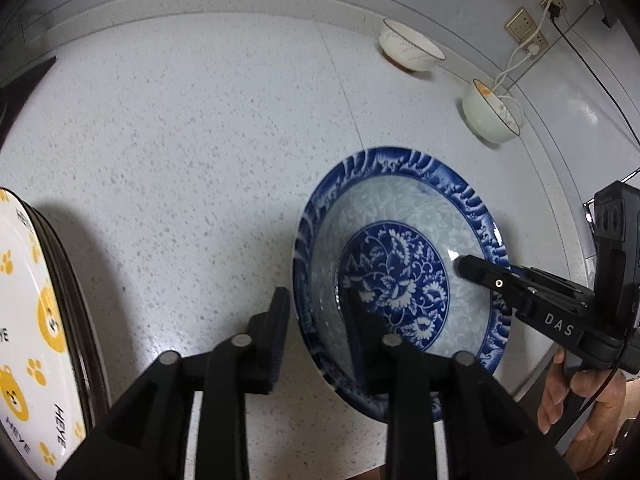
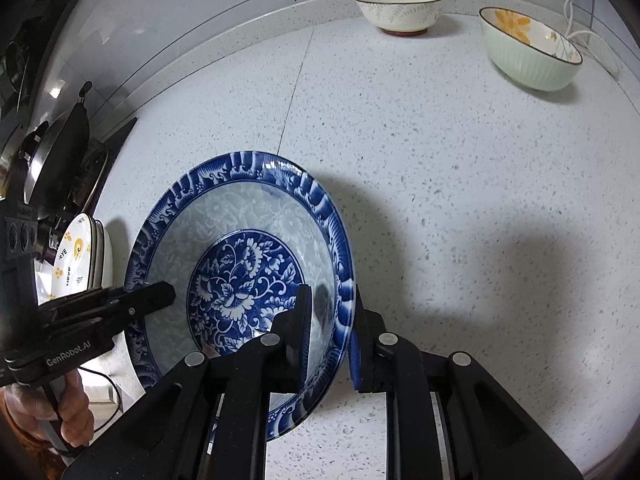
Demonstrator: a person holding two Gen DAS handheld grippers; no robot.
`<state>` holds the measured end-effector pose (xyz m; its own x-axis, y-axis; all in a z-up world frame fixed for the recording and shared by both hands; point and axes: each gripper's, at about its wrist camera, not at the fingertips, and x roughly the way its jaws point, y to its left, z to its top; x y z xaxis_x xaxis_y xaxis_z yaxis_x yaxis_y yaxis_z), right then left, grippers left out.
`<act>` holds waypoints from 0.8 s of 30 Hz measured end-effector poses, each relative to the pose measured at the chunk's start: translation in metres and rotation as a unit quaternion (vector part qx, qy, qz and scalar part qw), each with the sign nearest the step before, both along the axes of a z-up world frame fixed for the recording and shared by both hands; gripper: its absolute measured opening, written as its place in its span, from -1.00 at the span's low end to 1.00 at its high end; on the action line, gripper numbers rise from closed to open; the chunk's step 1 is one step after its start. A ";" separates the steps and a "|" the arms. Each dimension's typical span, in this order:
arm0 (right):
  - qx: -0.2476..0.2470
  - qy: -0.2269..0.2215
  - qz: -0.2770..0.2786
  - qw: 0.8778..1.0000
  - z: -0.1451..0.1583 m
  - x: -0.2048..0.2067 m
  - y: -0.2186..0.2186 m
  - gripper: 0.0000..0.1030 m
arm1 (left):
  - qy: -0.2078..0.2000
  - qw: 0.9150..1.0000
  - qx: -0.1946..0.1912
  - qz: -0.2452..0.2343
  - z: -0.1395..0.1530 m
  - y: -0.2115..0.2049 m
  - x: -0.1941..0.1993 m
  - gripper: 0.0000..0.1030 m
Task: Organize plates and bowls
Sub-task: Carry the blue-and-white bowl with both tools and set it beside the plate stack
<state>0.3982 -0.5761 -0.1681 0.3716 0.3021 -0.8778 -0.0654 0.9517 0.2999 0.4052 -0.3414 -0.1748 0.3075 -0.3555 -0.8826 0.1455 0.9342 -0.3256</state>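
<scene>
Your right gripper (image 2: pixel 330 344) is clamped narrow on the near right rim of the blue-and-white plate (image 2: pixel 240 264), one pad inside the well and the other against the outside of the rim, while your left gripper (image 1: pixel 316 332) straddles the opposite rim with its jaws slack: the outer finger stands clear of the edge with bare counter showing between them, so that side looks released or close to it. No earlier picture is given, so judge only from how it stands now. The plate sits on the speckled counter (image 2: pixel 440 200), in the middle of the worktop, with the stack of bear-print plates (image 1: pixel 32 320) off to its left and two bowls well apart at the far right, a white leaf-patterned bowl (image 2: pixel 398 10) and a pale green bowl (image 2: pixel 528 52) with orange flowers. Your risk is that the plate now seems to hang on one thin pinch at a single edge; it looks heavy and glazed, so if you lift it from there it could pivot, slide through the pads and drop. Swinging it leftward could also knock the left gripper or chip the stacked plates if you come in low. A white cable (image 2: pixel 580 36) lies by the green bowl; keep clear of it
</scene>
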 end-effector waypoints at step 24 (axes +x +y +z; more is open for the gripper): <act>0.014 0.001 0.014 1.000 -0.002 0.005 -0.007 -0.69 | 0.019 1.000 0.007 0.013 -0.012 0.001 0.001 -0.43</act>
<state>0.4032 -0.5832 -0.1697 0.3603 0.3362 -0.8701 -0.0903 0.9410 0.3262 0.4058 -0.3408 -0.1865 0.2825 -0.3355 -0.8987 0.1087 0.9420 -0.3175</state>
